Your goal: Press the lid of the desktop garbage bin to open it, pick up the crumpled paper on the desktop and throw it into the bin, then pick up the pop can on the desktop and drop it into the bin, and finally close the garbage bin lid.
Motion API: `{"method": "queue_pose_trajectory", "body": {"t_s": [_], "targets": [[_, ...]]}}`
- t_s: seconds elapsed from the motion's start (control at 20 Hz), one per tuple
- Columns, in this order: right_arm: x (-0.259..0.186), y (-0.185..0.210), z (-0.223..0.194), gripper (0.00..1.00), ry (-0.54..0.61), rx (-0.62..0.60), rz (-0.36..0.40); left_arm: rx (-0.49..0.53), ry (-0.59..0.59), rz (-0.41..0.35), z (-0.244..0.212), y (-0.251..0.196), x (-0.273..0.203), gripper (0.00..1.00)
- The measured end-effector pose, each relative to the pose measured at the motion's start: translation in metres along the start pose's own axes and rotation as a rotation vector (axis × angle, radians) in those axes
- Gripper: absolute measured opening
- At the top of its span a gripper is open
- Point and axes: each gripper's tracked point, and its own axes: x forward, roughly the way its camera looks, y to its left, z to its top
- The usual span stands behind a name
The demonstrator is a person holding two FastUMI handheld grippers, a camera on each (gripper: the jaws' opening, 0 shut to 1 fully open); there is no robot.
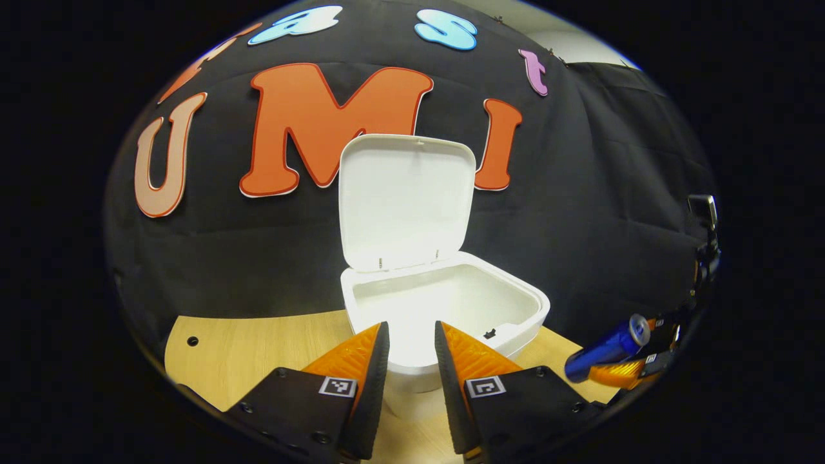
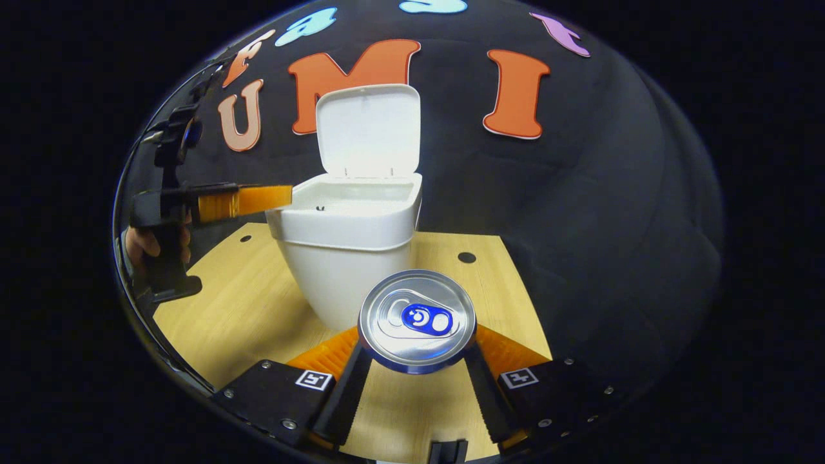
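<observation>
The right tool (image 2: 417, 361) was clamped on the pop can (image 2: 417, 321), one finger pressing each side of its round body, the can lying along the fingers with its silvery top and pull tab facing the camera. In the left gripper view the same can (image 1: 606, 348) showed as a blue cylinder held off to the right, above the worktop and short of the bin. Thin-walled metal of that sort would likely be light, smooth and easy to dent, so a grip across the middle of the body, as here, seemed the sound hold, firm but not crushing. The garbage bin (image 2: 348, 258) was white, hard plastic with rounded corners and a tapering body, its lid (image 1: 403, 200) standing upright on its back hinge, the mouth open. The left tool (image 1: 412, 348) hovered at the bin's front rim, its fingers apart and holding nothing. The wooden worktop (image 2: 258, 303) showed pale grain.
</observation>
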Motion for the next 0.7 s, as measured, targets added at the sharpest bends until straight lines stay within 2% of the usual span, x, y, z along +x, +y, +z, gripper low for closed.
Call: {"method": "queue_pose_trajectory", "body": {"t_s": [0.25,0.3,0.35,0.45,0.7], "targets": [[-0.008,-0.001,0.048,0.79,-0.075,-0.016,-0.007,0.055,-0.023,0.001,-0.002,0.008,-0.019,0.72],[-0.012,-0.002,0.056,0.8,-0.087,-0.02,-0.005,0.059,-0.021,0.001,-0.005,0.009,-0.021,0.74],[-0.014,-0.003,0.066,0.8,-0.104,-0.025,-0.005,0.064,-0.023,0.007,-0.005,0.011,-0.024,0.83],[-0.015,-0.002,0.089,0.8,-0.139,-0.035,-0.004,0.068,-0.018,0.02,-0.009,0.017,-0.03,0.92],[-0.018,0.002,0.126,0.79,-0.201,-0.077,-0.001,0.059,0.017,0.061,-0.029,0.032,-0.047,0.94]]}}
